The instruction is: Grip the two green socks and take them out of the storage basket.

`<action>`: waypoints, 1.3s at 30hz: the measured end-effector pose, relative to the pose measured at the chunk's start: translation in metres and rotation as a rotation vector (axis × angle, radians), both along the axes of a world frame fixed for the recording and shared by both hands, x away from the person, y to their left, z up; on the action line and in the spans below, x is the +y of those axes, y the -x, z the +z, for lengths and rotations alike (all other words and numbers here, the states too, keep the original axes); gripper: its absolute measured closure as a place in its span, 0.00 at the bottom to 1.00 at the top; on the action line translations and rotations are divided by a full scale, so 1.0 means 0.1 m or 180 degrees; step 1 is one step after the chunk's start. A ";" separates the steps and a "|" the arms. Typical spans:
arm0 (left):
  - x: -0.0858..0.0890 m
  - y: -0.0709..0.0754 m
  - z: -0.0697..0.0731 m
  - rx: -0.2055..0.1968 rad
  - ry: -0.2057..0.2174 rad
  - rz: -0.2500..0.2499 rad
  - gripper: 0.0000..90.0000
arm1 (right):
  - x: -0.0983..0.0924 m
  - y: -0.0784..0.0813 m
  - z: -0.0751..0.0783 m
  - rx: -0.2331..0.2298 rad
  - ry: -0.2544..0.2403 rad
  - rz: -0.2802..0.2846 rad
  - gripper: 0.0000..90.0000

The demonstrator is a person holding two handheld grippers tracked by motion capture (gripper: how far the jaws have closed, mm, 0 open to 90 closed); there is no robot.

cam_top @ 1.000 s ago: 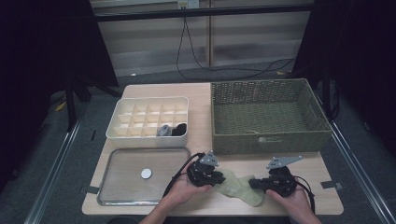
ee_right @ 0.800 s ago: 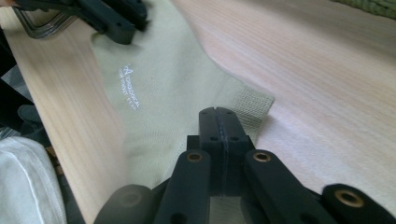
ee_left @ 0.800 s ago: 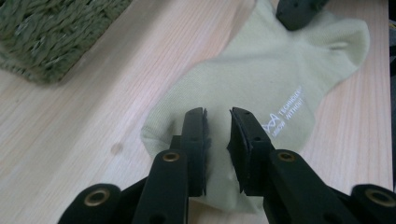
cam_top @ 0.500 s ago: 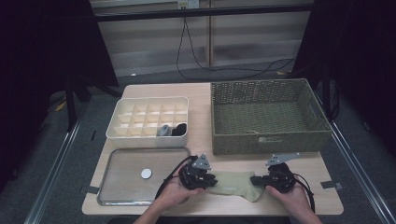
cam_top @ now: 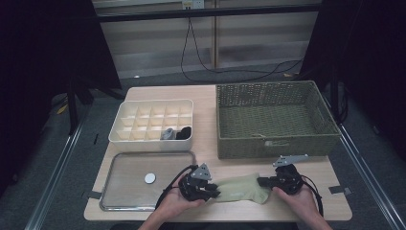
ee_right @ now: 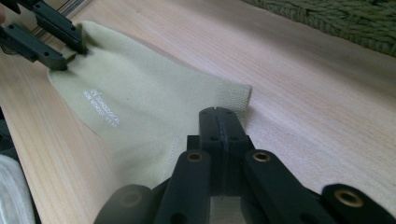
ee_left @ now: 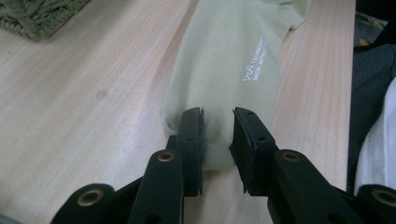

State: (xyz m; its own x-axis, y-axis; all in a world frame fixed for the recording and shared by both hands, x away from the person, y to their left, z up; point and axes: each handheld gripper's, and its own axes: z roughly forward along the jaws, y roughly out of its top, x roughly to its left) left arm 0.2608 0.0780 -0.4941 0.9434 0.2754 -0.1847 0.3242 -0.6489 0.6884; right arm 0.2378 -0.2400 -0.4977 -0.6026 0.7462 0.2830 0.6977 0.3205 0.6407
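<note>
A pale green sock (cam_top: 237, 189) with small white lettering lies flat along the table's front edge, between both grippers. My left gripper (cam_top: 213, 191) (ee_left: 218, 126) sits at the toe end. Its jaws have just been opening and stand slightly apart, with the toe of the sock (ee_left: 233, 56) between them. My right gripper (cam_top: 262, 182) (ee_right: 219, 116) is shut on the cuff edge of the sock (ee_right: 140, 107). The right gripper view also has the left gripper (ee_right: 65, 46) at the sock's far tip.
A green wicker basket (cam_top: 268, 143) stands at the back right. A white divided box (cam_top: 153, 103) at the back left holds a grey and a dark item (cam_top: 174, 133). A metal tray (cam_top: 124, 163) with a white disc (cam_top: 150, 178) lies at the front left.
The sock, bent and rumpled a second ago, now lies straighter between the grippers. My left hand has shifted slightly left. The right hand has stayed put.
</note>
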 end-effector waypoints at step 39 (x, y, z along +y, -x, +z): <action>0.53 -0.11 0.21 0.0165 0.0359 0.0561 0.33 | -0.16 0.03 0.39 -0.0450 -0.0534 -0.0188 0.56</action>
